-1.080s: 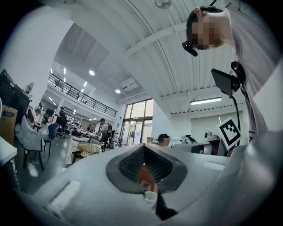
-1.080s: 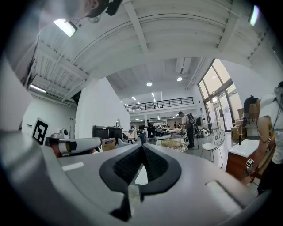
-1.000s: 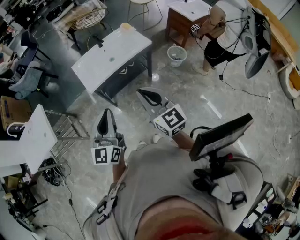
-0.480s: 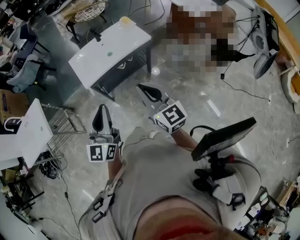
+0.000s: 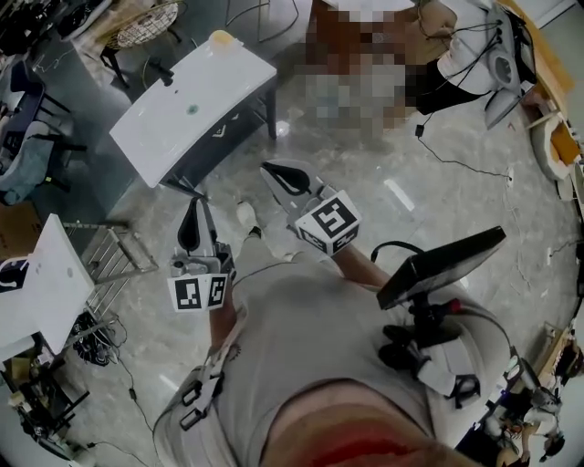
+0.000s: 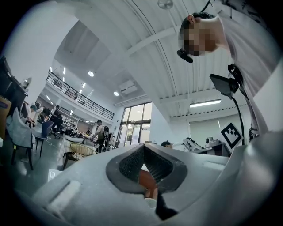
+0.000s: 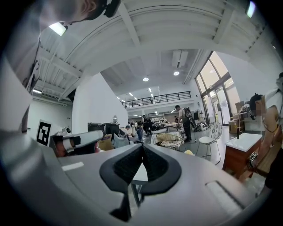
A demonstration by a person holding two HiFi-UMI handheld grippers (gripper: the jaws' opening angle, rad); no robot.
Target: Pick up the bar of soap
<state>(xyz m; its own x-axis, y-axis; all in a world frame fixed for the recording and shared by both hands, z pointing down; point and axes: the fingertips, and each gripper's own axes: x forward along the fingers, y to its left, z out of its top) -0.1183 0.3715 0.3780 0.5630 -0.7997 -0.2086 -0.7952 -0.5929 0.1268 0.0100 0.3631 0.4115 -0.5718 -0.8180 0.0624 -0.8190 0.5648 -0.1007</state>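
A white table (image 5: 173, 109) stands ahead of me on the grey floor. On its far corner lies a small pale yellow lump (image 5: 222, 38), possibly the bar of soap; it also shows as a yellow spot (image 7: 189, 152) in the right gripper view. A small green dot (image 5: 192, 109) sits mid-table. My left gripper (image 5: 193, 224) and right gripper (image 5: 276, 173) are held out at waist height, well short of the table. Both are shut with nothing in them: the left gripper (image 6: 142, 148) and right gripper (image 7: 142, 147) show their dark pads meeting at the tips.
A wire rack (image 5: 114, 260) and a second white table (image 5: 36, 292) stand at the left. A wicker chair (image 5: 146, 23) is behind the table. A person stands at the top right by a wooden cabinet, with cables (image 5: 456, 164) on the floor. A screen (image 5: 438, 264) hangs on my chest rig.
The whole view has shifted: the white table has slid left in the frame and the floor has moved under me. Both grippers keep their pose and stay shut.
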